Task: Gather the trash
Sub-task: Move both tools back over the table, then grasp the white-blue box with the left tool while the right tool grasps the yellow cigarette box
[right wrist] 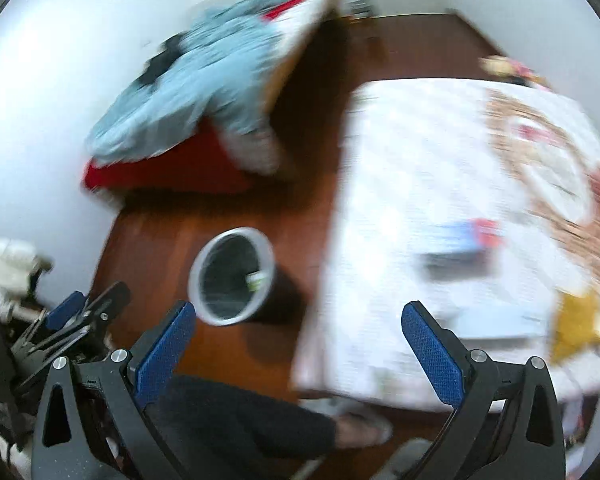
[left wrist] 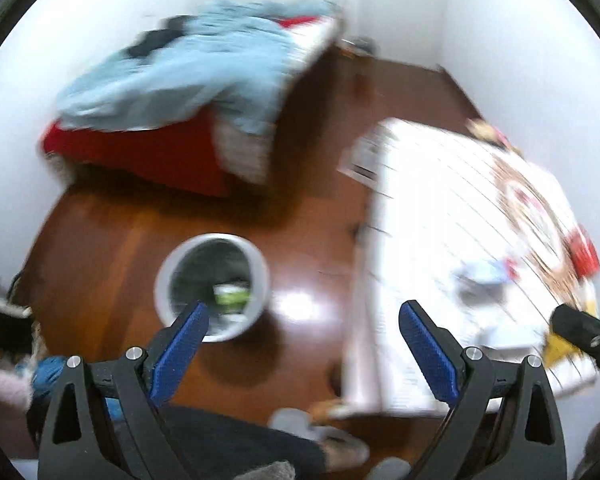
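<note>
Grey bin (left wrist: 212, 286), green item (left wrist: 230, 295) inside; red-brown floor (left wrist: 112, 248); light-blue blanket (left wrist: 188, 72); white lined sheet (left wrist: 440, 216).

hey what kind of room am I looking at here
Probably a bedroom: a bed with a rumpled blue blanket, a wood floor and a white bin beside a cloth-covered table.

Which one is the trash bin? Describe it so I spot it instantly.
Start at the brown wooden floor between the bed and the white table. The bin stands there alone: a round, white-rimmed cylinder with a dark inside, something green at its bottom.
</note>
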### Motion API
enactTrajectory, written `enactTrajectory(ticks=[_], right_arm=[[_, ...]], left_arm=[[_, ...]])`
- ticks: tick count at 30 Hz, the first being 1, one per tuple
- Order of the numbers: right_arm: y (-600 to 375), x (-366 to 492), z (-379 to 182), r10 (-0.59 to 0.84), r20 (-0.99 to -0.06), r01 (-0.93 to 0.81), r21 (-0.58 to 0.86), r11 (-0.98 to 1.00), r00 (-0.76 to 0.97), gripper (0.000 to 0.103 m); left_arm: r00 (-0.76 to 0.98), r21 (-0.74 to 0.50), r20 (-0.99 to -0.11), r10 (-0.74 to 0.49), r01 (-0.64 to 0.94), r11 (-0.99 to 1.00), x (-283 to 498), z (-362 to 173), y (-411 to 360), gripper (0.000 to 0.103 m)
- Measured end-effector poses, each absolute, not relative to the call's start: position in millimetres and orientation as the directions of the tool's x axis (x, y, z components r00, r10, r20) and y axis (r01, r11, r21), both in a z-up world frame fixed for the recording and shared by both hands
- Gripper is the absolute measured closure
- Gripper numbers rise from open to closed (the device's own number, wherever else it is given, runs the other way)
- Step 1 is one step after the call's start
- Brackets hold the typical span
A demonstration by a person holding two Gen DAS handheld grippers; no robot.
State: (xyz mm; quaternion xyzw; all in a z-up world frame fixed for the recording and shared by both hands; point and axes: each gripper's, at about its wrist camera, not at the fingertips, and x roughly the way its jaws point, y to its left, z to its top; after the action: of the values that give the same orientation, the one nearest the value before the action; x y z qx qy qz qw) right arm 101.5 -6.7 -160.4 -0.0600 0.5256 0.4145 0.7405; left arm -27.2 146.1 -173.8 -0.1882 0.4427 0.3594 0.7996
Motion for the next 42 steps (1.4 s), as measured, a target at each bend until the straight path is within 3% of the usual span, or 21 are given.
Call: enactTrajectory(ticks=[8,11,16,17,18,19,21,29,33,35,38,42], right_arm=[[-171.2,200.9,-207.7,0.393,-0.894,-0.393,0.289,0.873,0.215,0.0],[-210.2,231.3,-221.8,0.325,-0.916,-0.335,0.237,0.912,0.235,0.0],[-252.7,281.8,-243.8,0.244,-0.938,-0.301,0.165,0.939,0.245,0.0],[-259.1,291.9,-250.0,0.227,-0.944,-0.302,0.15,0.941,0.24,0.0],[-262.3,298.4,-254.5,0.217,-0.948,-0.303,0.141,0.942,0.234,0.0],[-265.2,306.3,-260.5,0.209,-0.951,-0.307,0.134,0.942,0.226,0.0],[-267.3,315.7,-268.7,0.193,-0.955,-0.315,0.116,0.942,0.224,0.0],[-240.6,343.4,-292.8,0.157,-0.963,-0.456,0.041,0.889,0.22,0.0],[-226.1,350.2,-303.9,0.143,-0.97,-0.5,0.026,0.866,0.198,0.003],[-223.3,351.4,-307.0,0.149,-0.971,-0.506,0.034,0.862,0.187,0.023],[-222.0,351.4,-306.9,0.148,-0.971,-0.5,0.035,0.866,0.189,0.036],[-226.6,348.0,-301.8,0.179,-0.965,-0.481,0.067,0.874,0.192,0.037]], left_arm=[[0.388,0.161,-0.885,0.257,-0.262,0.951,110.8,-233.5,25.2,0.006],[0.337,0.212,-0.917,0.214,-0.043,0.976,151.1,-259.2,-10.5,0.007],[0.223,0.221,-0.958,0.181,0.169,0.961,184.6,-293.4,-34.8,0.007],[0.198,0.219,-0.964,0.18,0.197,0.956,190.2,-301.6,-38.4,0.014],[0.183,0.219,-0.966,0.182,0.207,0.954,194.2,-307.8,-38.5,0.038],[0.165,0.216,-0.969,0.185,0.2,0.956,197.7,-311.1,-36.3,0.052],[0.15,0.181,-0.976,0.16,0.138,0.974,204.3,-312.7,-29.0,0.06],[0.141,0.035,-0.986,0.085,-0.324,0.945,216.3,-313.1,14.8,0.063],[0.142,0.076,-0.982,0.123,-0.298,0.951,222.4,-317.5,8.5,0.06],[0.146,0.109,-0.978,0.151,-0.264,0.958,225.5,-318.0,2.5,0.059],[0.159,0.14,-0.97,0.181,-0.242,0.96,228.0,-315.3,-6.1,0.067],[0.199,0.149,-0.959,0.201,-0.252,0.956,211.5,-297.0,-12.9,0.071]])
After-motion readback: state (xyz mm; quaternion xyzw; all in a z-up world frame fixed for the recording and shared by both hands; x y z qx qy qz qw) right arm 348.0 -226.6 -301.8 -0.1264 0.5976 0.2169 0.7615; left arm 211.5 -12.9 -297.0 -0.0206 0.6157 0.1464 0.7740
